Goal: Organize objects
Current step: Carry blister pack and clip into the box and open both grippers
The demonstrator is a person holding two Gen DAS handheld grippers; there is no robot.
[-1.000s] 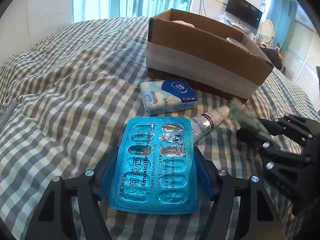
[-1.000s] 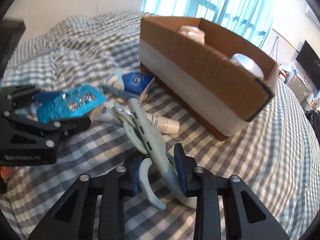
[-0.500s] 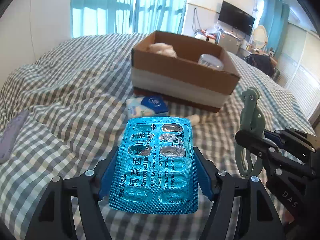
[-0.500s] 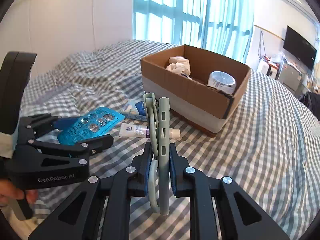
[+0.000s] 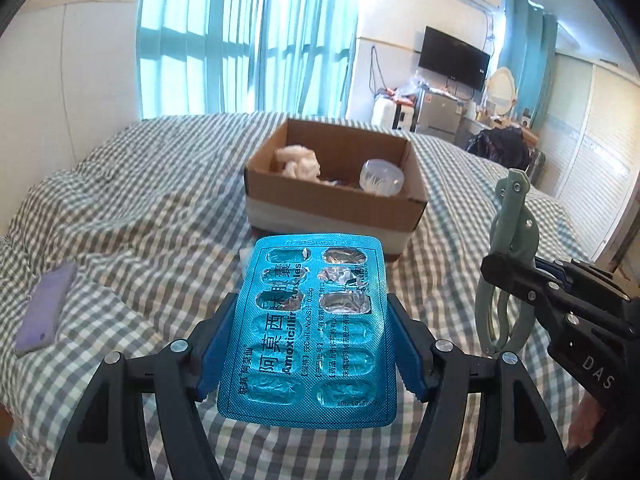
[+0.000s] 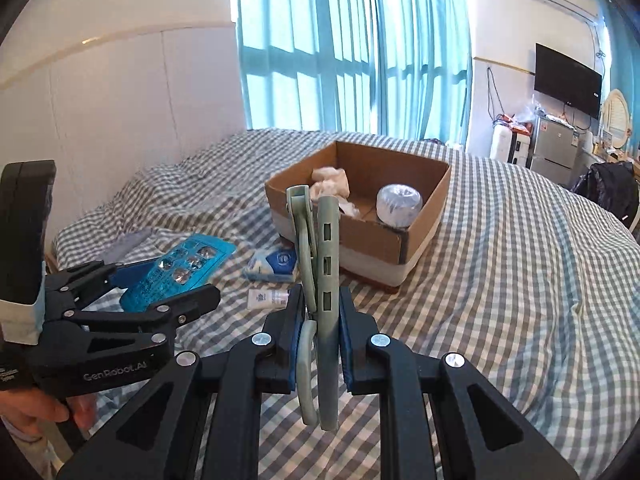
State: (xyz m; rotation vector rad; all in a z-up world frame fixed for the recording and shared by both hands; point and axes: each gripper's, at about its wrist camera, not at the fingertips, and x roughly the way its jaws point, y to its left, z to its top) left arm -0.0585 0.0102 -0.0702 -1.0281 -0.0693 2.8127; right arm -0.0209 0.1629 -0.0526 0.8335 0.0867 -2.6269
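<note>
The left gripper (image 5: 308, 344) holds a blue foil blister pack of capsules (image 5: 310, 328) flat between its blue pads, jaws clamped on the pack's two long edges. The pack is raised above the grey-and-white checked bed cover (image 5: 132, 232) and extends forward toward an open brown cardboard box with a white band around its base (image 5: 332, 216). Several of the pack's cells at its far end are torn open and show silver foil.

The right gripper (image 6: 318, 344) has its jaws closed tightly on a pair of pale green plastic-handled scissors (image 6: 320, 264). The scissors stand nearly upright, tip up and finger loops hanging below the pads, clear of the bed. In the left wrist view the same scissors appear at the right edge, held upright beside the blister pack.

The cardboard box rests on the bed, beyond both grippers. Inside it lie a crumpled white wad of soft material (image 5: 298, 162) at the left and a round clear plastic container (image 6: 399, 204) at the right.

On the bed cover between the grippers and the box lie a blue-and-white packet of tissues (image 6: 274, 266) and, nearer the camera, a small white tube with a purple label (image 6: 266, 298). A lilac smartphone (image 5: 46, 314) lies flat on the bed cover at the left, well apart from the box. A hand (image 6: 36, 410) grips the left gripper's handle.
</note>
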